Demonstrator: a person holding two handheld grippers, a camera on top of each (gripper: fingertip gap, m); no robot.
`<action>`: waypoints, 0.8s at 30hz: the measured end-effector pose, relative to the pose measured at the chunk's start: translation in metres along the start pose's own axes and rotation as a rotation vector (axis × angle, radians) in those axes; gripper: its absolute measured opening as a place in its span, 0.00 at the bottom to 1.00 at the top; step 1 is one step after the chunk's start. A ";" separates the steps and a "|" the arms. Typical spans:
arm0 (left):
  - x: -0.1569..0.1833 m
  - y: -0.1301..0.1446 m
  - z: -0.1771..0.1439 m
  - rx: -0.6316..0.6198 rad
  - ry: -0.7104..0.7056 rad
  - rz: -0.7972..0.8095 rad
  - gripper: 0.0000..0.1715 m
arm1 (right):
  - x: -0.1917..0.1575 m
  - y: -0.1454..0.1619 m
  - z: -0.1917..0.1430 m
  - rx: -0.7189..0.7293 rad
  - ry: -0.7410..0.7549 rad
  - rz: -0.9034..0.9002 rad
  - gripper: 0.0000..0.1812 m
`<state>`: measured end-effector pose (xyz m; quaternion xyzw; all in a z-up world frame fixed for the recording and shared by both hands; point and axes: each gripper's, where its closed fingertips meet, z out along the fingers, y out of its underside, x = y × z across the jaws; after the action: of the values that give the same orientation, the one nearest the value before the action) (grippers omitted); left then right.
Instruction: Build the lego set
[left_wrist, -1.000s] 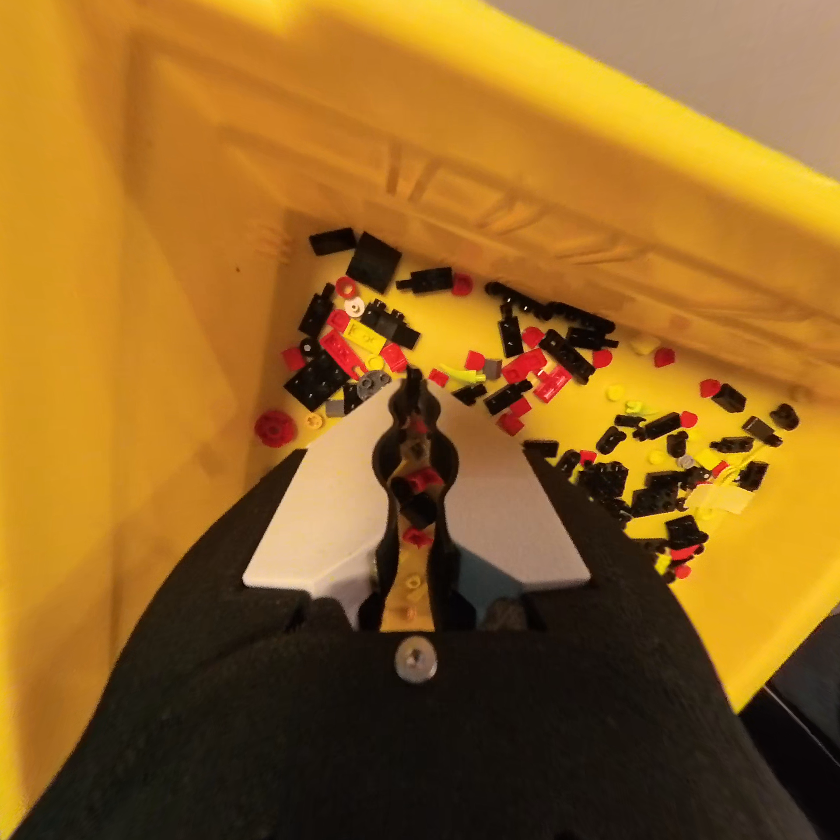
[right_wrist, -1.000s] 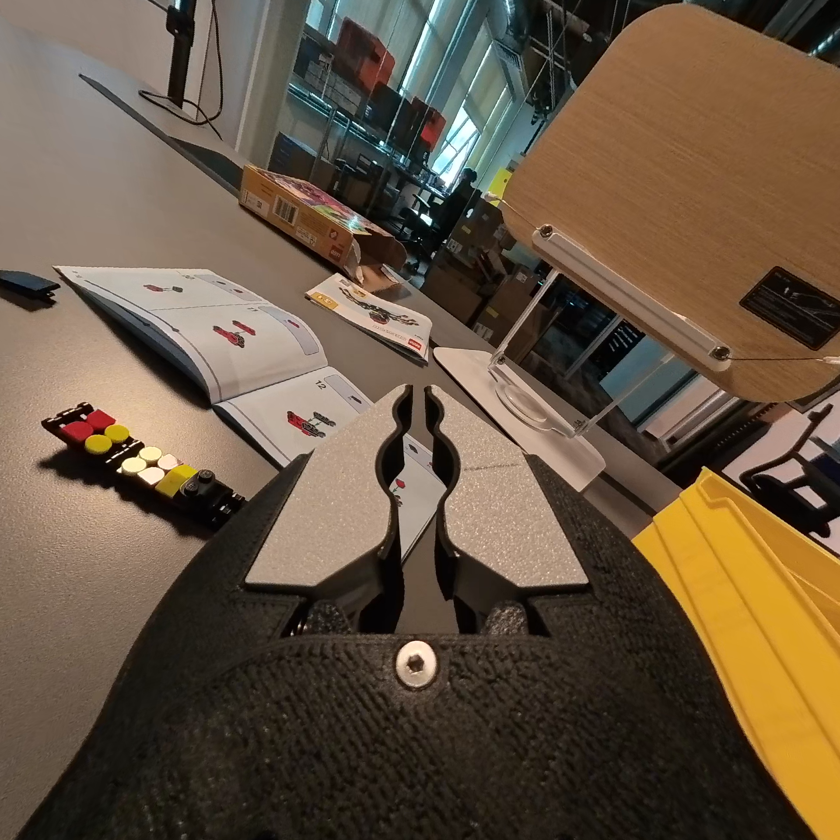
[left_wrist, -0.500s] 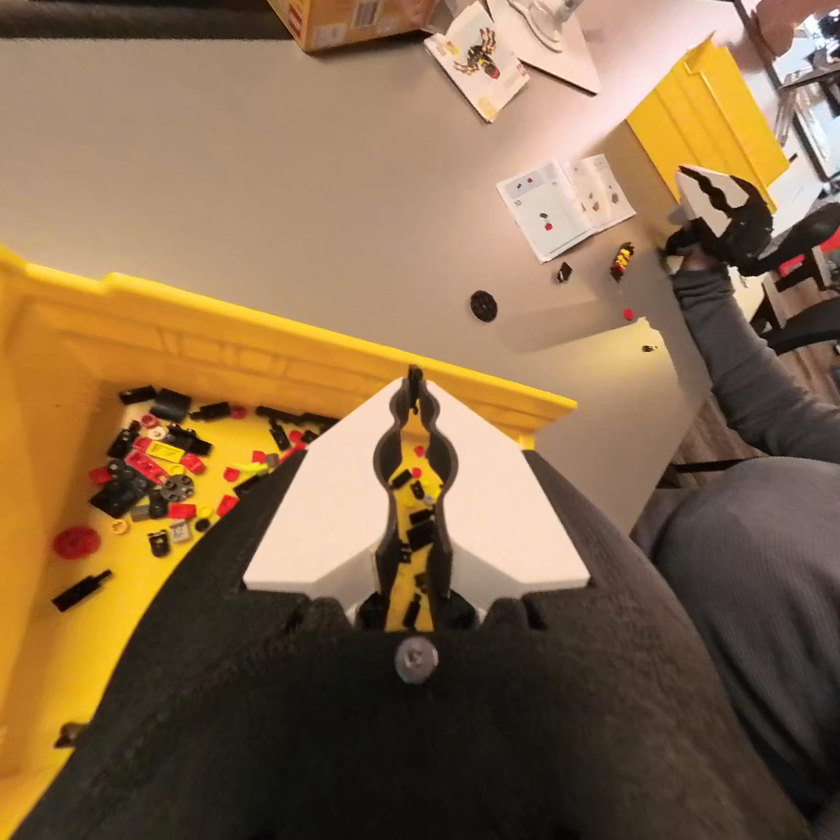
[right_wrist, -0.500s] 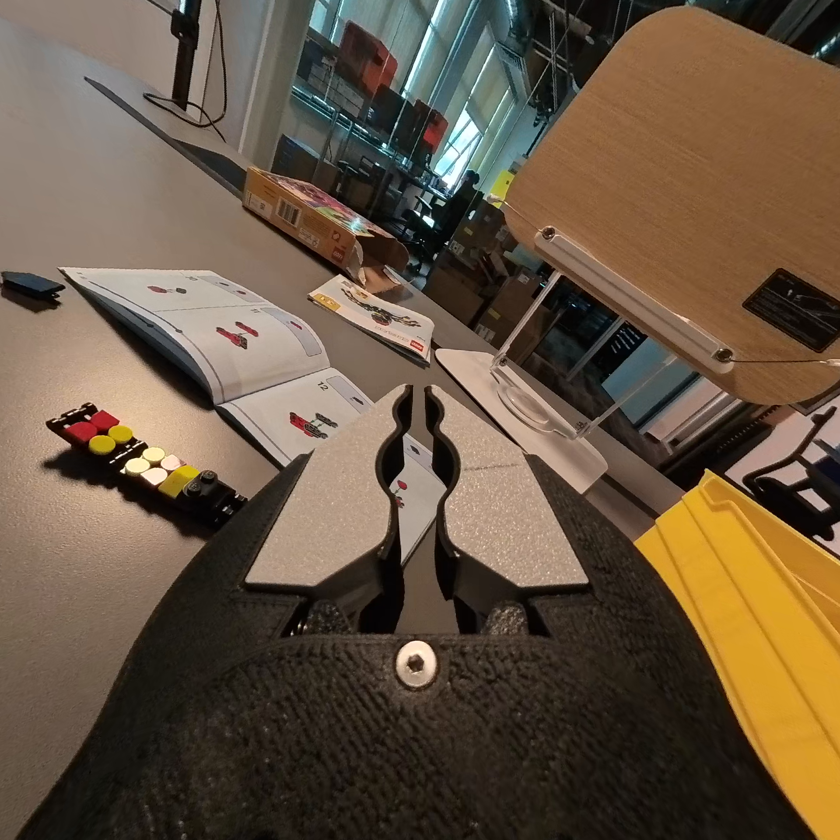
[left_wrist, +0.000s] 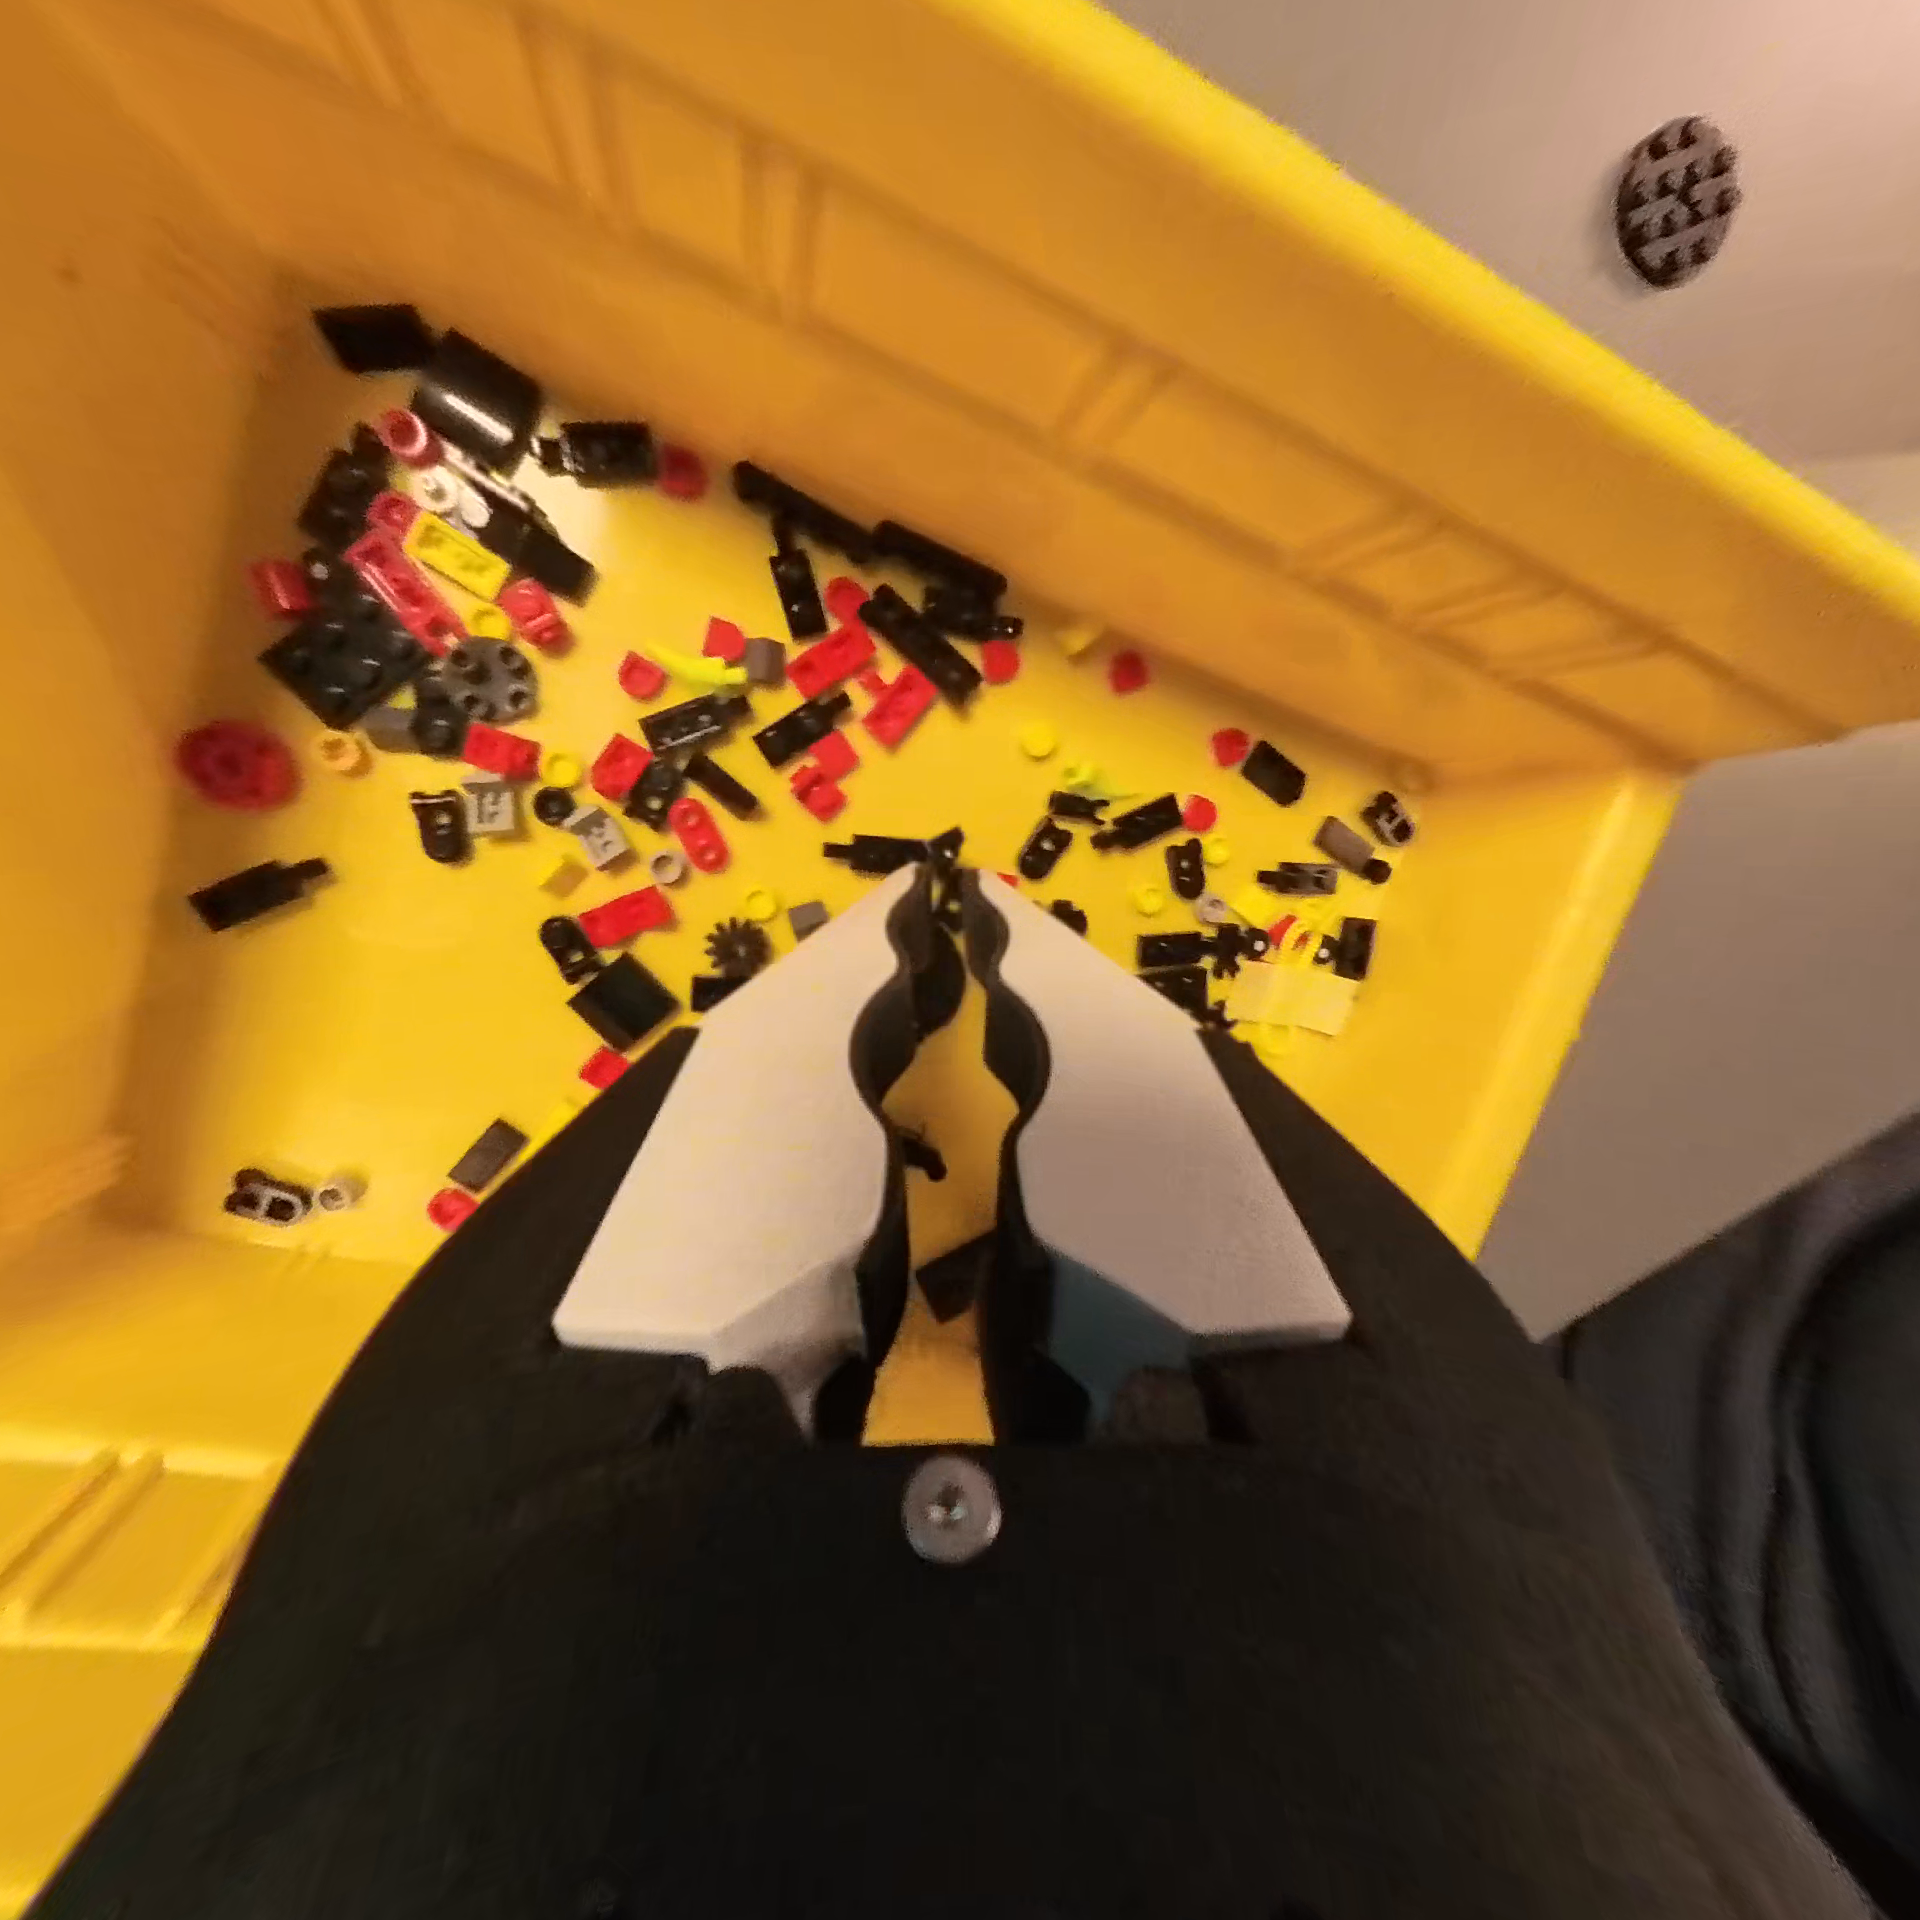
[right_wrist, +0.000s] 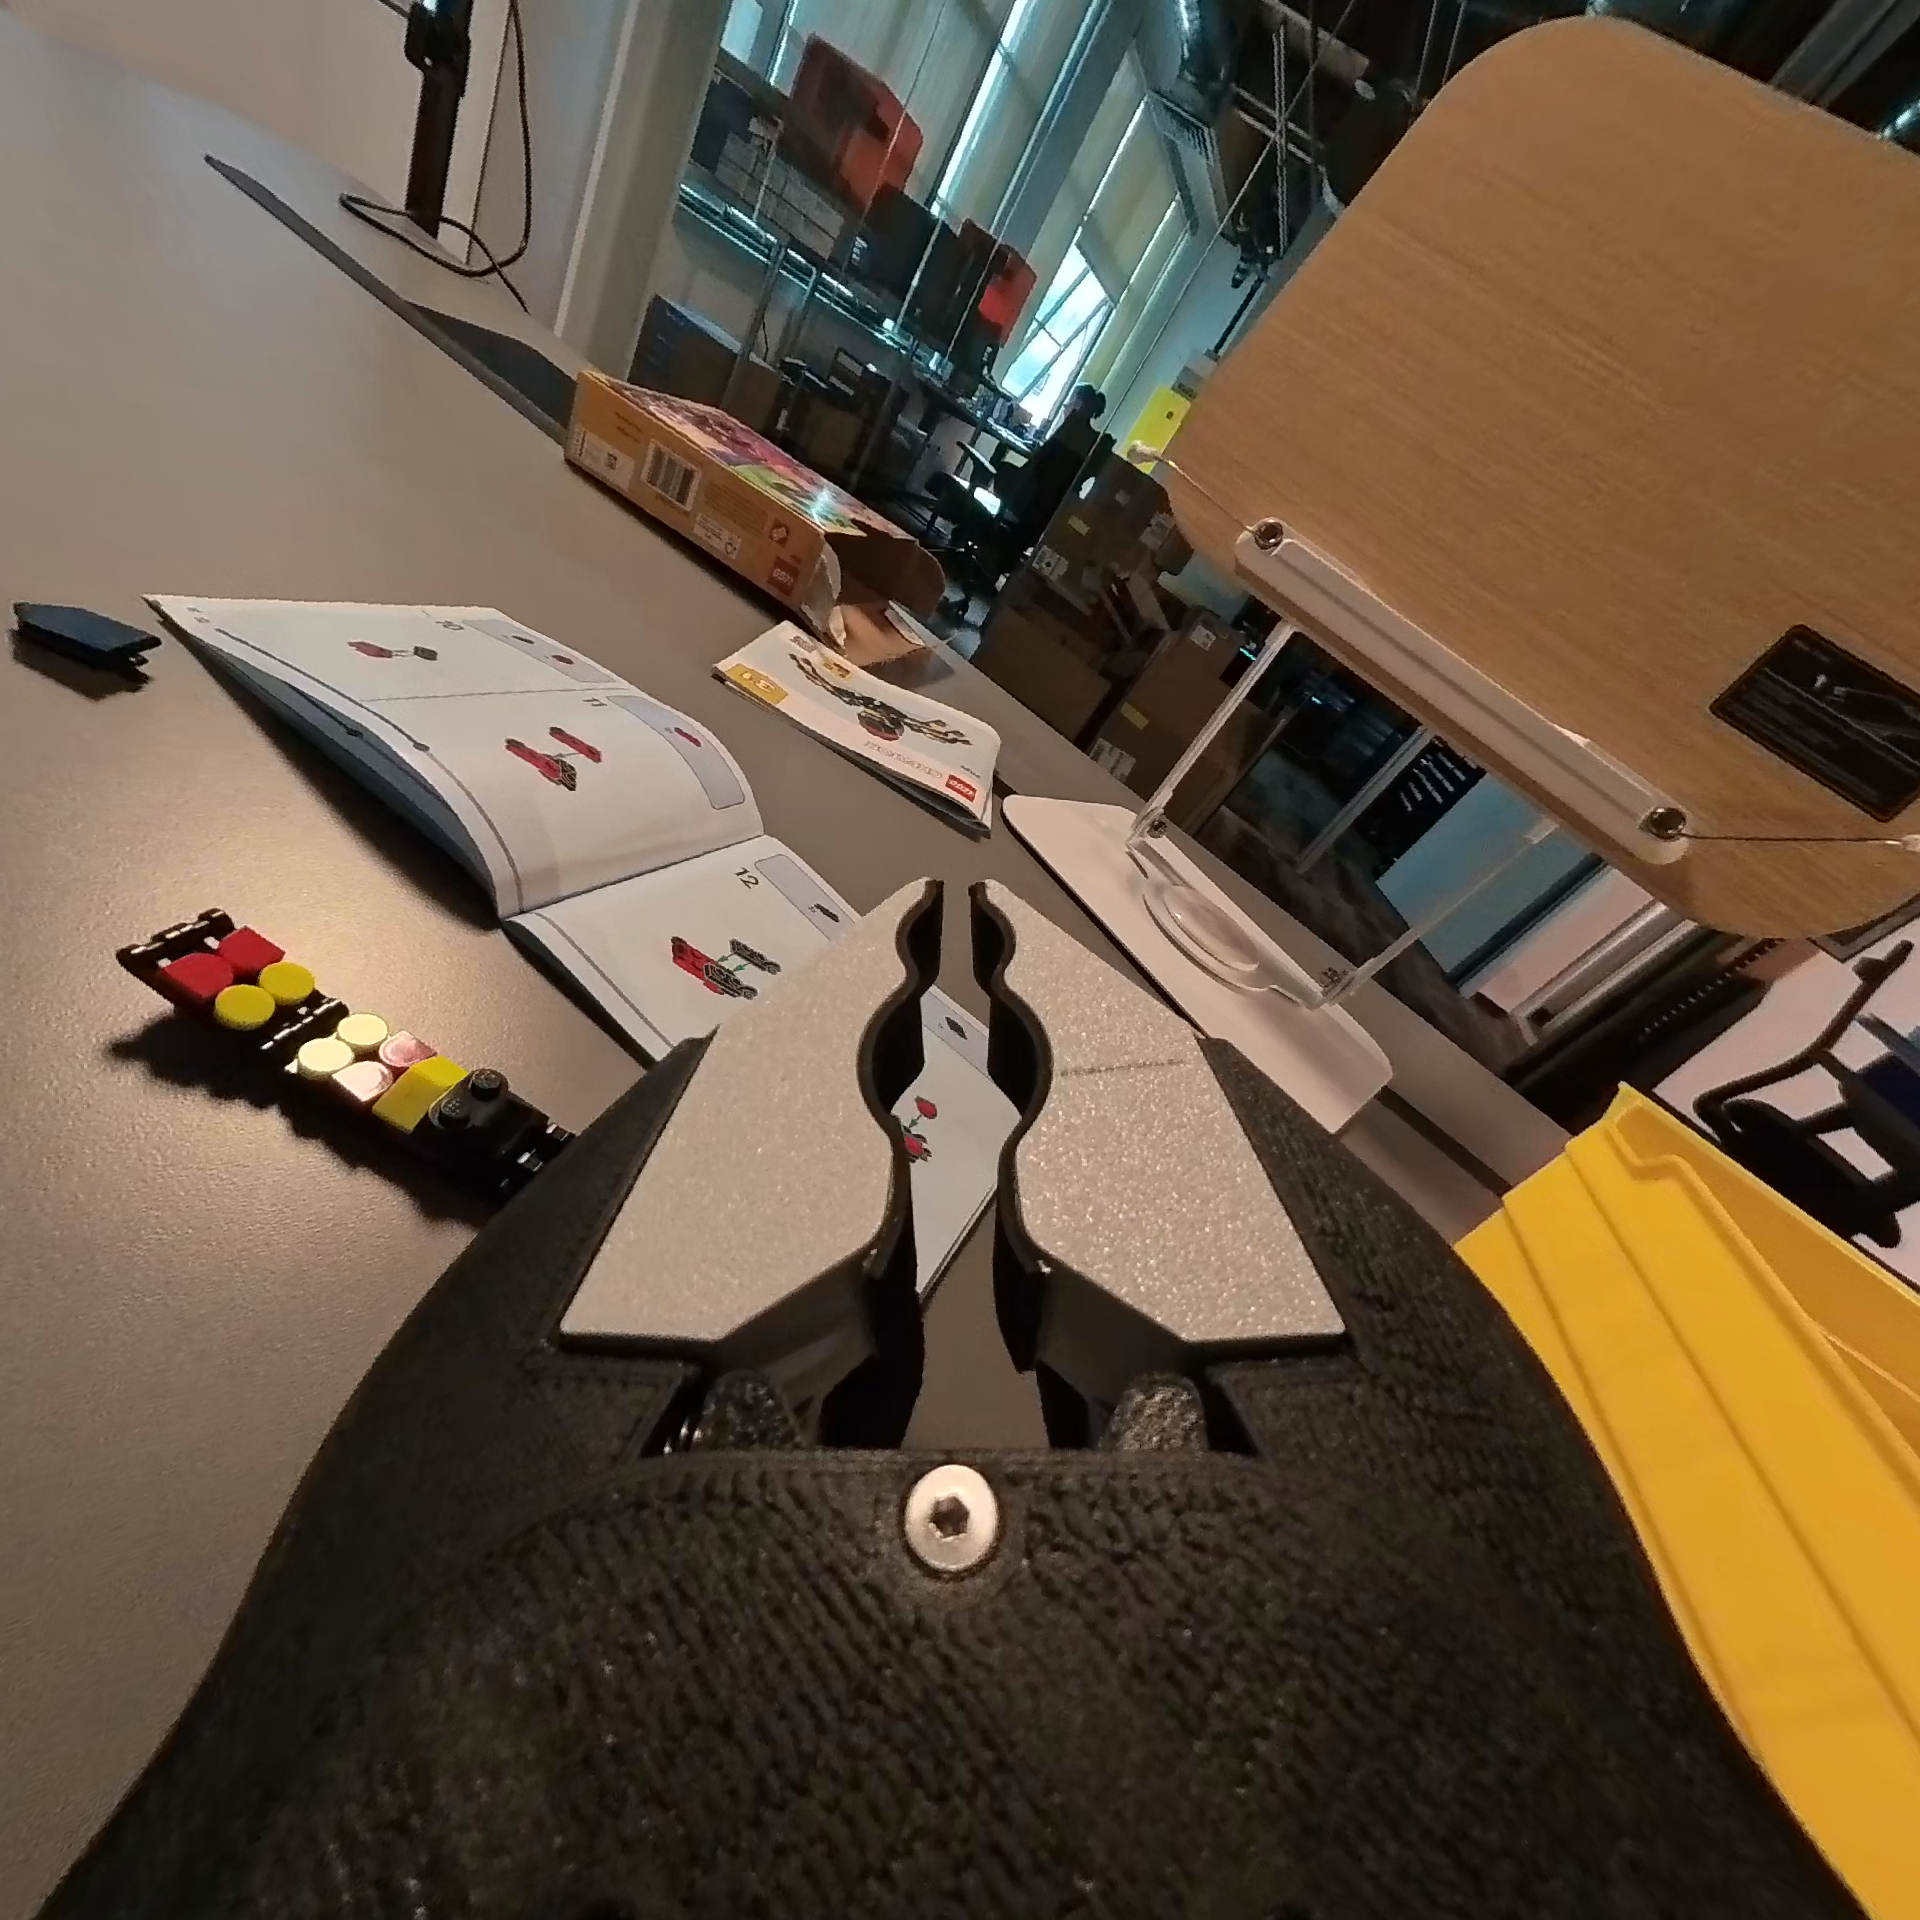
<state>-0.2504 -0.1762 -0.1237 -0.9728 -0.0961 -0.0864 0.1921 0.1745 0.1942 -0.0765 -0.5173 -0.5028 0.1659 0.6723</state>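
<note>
My left gripper (left_wrist: 943, 883) points down into a yellow bin (left_wrist: 1039, 343) and is shut on a small black lego piece (left_wrist: 948, 847) that sticks out at its tips. Many loose black, red, yellow and grey lego pieces (left_wrist: 727, 686) lie on the bin floor. My right gripper (right_wrist: 957, 891) hovers low over the dark table, nearly shut with a narrow gap and nothing in it. A partly built black strip with red, yellow and white tiles (right_wrist: 343, 1039) lies on the table to its left. An open instruction booklet (right_wrist: 499, 758) lies just ahead of it.
A black round plate (left_wrist: 1678, 213) lies on the table beyond the bin. In the right wrist view there are a second leaflet (right_wrist: 862, 717), an opened box (right_wrist: 717, 499), a wooden board on a clear stand (right_wrist: 1558, 416), a yellow bin (right_wrist: 1714, 1403) at right and a dark flat piece (right_wrist: 78, 629).
The left gripper rose and tilted up over the bin's rim half a second ago, then swung back down into the bin with the black piece. The right gripper has barely moved.
</note>
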 end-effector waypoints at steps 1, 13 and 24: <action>-0.001 -0.001 0.000 -0.002 -0.019 0.014 0.03 | 0.000 0.000 0.000 0.001 0.001 0.001 0.02; -0.002 -0.018 0.012 0.059 -0.073 0.133 0.05 | 0.000 0.000 0.000 -0.005 -0.001 -0.003 0.02; -0.006 -0.039 0.029 0.022 -0.096 0.196 0.13 | -0.001 0.001 0.001 -0.009 -0.006 -0.008 0.02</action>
<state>-0.2611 -0.1303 -0.1370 -0.9784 -0.0104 -0.0193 0.2055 0.1735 0.1941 -0.0781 -0.5178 -0.5076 0.1625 0.6692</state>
